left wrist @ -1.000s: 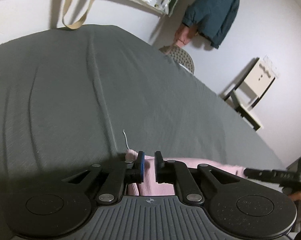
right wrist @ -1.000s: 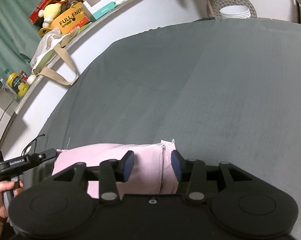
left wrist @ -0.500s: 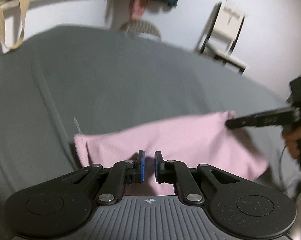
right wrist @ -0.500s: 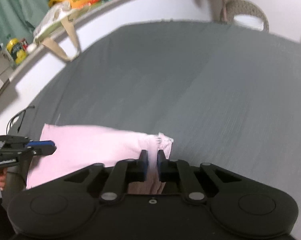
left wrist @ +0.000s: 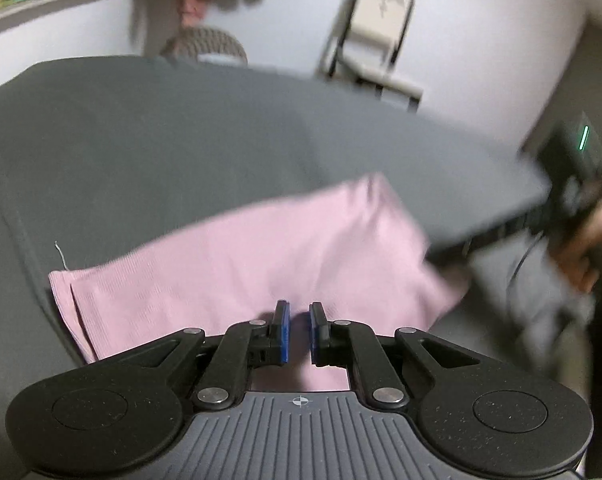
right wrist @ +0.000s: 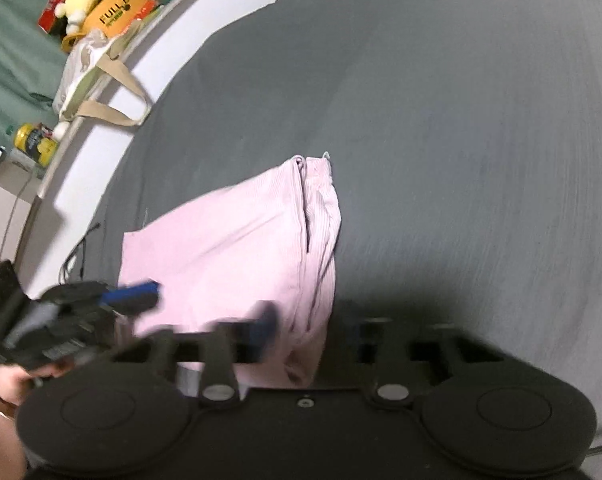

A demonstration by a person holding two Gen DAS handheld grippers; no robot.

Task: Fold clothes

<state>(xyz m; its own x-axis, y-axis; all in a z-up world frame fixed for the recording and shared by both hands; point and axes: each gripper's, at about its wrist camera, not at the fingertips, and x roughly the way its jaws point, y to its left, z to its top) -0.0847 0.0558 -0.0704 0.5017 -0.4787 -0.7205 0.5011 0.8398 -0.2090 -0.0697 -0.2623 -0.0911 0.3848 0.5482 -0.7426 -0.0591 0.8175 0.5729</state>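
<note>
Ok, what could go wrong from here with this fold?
1. The left tool seems pinched on the pink garment; pulling away could drag the fold open.
2. The right tool looks open, blurred, over bunched uneven layers; that side may end crooked.
3. The garment's corner lies near the edge of the bed and could slip.

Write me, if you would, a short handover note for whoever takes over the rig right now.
Left gripper: jaws nearly closed, low over the near edge of the pink garment; I cannot tell whether cloth is pinched.
Right gripper: blurred, jaws wide apart, holding nothing, at the garment's layered end.
Garment: on the grey bed cover, seemingly folded at least once into a rough rectangle.
Left to do: probably check the left grip, smooth the cloth and make any final fold.
</note>
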